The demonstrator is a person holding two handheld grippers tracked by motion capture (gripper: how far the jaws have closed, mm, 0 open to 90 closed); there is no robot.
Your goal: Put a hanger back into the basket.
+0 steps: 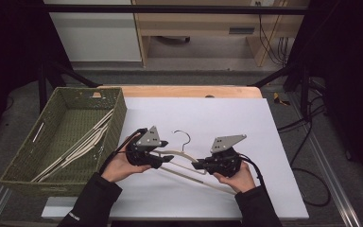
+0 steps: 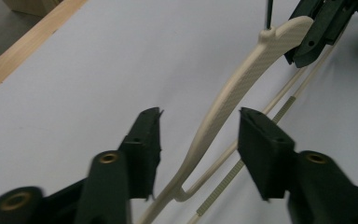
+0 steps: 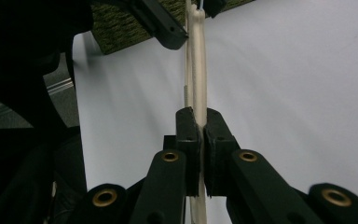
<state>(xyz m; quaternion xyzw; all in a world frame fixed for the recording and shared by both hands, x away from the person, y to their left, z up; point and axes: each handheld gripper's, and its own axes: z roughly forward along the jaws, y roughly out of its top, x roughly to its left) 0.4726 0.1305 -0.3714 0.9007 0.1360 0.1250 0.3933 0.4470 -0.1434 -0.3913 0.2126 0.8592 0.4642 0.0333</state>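
**Hanger held over counter, basket to the left**

Over the white counter [image 1: 246,123], beside the green basket [image 1: 118,113] of hangers. Cream hanger [image 1: 182,153] lifted, long axis spanning left to right between both tongs. Right tongs [image 3: 199,126] clamped on one arm; left tongs [image 2: 199,135] apart, straddling the other arm without pressing. Left hand nearer the basket.

A green woven basket [image 1: 111,113] holding cream hangers [image 1: 82,146] sits beside a white board [image 1: 246,127].
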